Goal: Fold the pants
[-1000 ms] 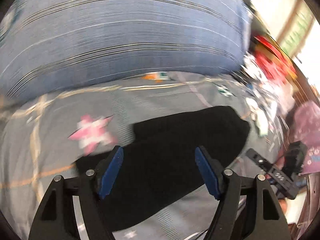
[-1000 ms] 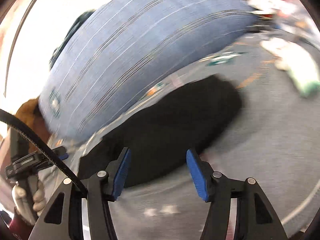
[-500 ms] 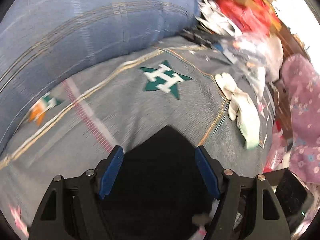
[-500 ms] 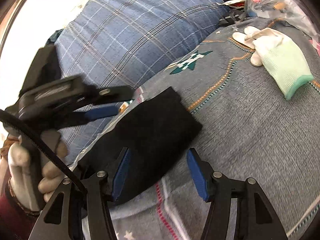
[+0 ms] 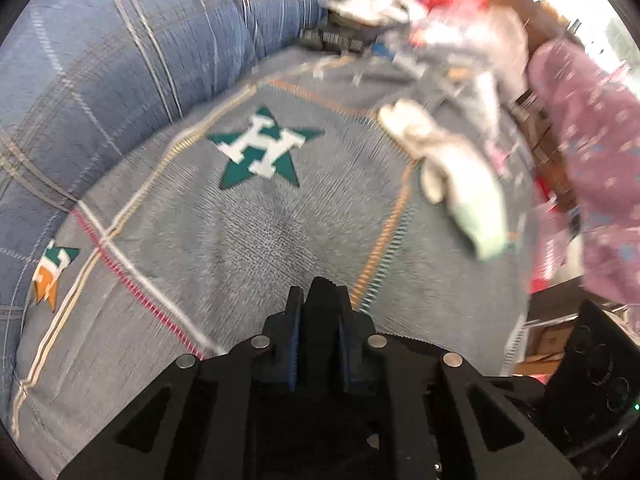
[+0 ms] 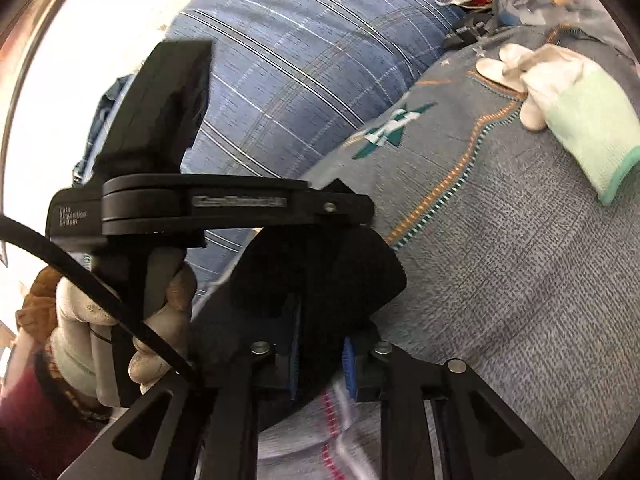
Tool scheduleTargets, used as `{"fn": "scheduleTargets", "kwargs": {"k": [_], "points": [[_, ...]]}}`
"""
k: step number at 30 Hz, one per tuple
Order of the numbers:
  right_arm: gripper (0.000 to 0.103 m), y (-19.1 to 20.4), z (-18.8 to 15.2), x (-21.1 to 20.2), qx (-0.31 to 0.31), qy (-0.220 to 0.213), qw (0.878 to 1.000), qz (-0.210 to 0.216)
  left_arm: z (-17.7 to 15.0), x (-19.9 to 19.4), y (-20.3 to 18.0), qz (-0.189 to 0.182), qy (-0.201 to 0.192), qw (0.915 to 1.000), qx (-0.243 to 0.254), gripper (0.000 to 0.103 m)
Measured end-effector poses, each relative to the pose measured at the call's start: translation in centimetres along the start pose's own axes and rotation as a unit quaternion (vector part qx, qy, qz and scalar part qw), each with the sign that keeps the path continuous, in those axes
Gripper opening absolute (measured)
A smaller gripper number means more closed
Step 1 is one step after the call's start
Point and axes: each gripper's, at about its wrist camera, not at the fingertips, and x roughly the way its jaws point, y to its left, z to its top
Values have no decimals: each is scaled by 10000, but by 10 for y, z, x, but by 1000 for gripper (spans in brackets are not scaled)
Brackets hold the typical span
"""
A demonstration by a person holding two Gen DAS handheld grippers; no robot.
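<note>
Black, soft fabric of the pants (image 6: 320,276) is seen bunched on the grey patterned bedspread (image 6: 500,264), just in front of the blue plaid pillow (image 6: 304,64), its edge caught between the closing jaws of both grippers. The left gripper (image 5: 320,312) is pinched on a dark fold, and the right gripper (image 6: 322,364) is clamped on the same cloth close beside it. Light, limp handling is to be expected, so hold is best taken at hems or corners, where doubled layers should slip less.
</note>
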Motion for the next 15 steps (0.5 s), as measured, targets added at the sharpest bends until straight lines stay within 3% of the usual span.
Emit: {"fn": "scheduleTargets", "kwargs": {"k": [5,9,12,15], "points": [[17,60,-2,-18,-713,-90,9972,181,-25,-64,12,-304,-737,9956,-485,14],[16,113,-15,-23,-1349,7,9903,332,-61,-118,36,-502,-1285,9859,-946,14],[16,152,-34,-17,-1778,193,9828,461,-96,-153,55,-481,-1675,9758,-1320,15],[15,190,-62,0,-2262,495,9715,499,-147,-182,82,-531,-2076,9599,-1808,15]]}}
